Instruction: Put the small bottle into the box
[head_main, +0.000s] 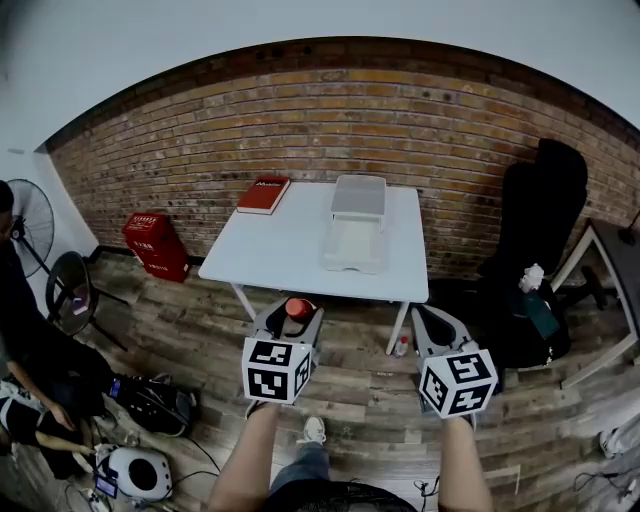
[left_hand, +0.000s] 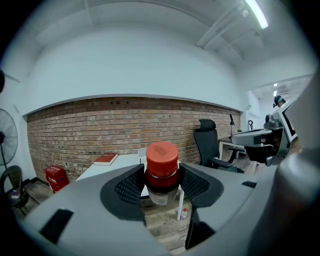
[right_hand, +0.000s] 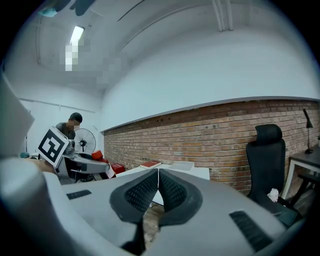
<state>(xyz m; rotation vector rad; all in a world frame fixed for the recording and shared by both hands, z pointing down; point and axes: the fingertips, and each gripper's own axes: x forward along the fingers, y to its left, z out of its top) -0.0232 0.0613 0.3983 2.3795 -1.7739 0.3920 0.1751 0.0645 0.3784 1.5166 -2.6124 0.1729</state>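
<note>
The small bottle (left_hand: 161, 172) sits at centre frame in the left gripper view, pinched between the pads of the left tool (left_hand: 161, 189), whose jaws stand wide around it and press on its neck and shoulder from both sides. That view shows its red cap, dark body and a pale label low down. The head view gives only the red cap of the small bottle (head_main: 298, 308), lower centre, poking up from the left tool (head_main: 296, 316). Its long axis runs top to bottom in the frame, cap uppermost, crosswise to the jaws.

Only the right gripper view shows the pads of the right tool (right_hand: 158, 187) meeting, with nothing between them. In the head view the right tool (head_main: 430, 322) is at lower right.

Above, at upper centre, the clear box (head_main: 352, 262) lies on the white tabletop (head_main: 280, 250), with a red book (head_main: 263, 194) at its upper left.
</note>
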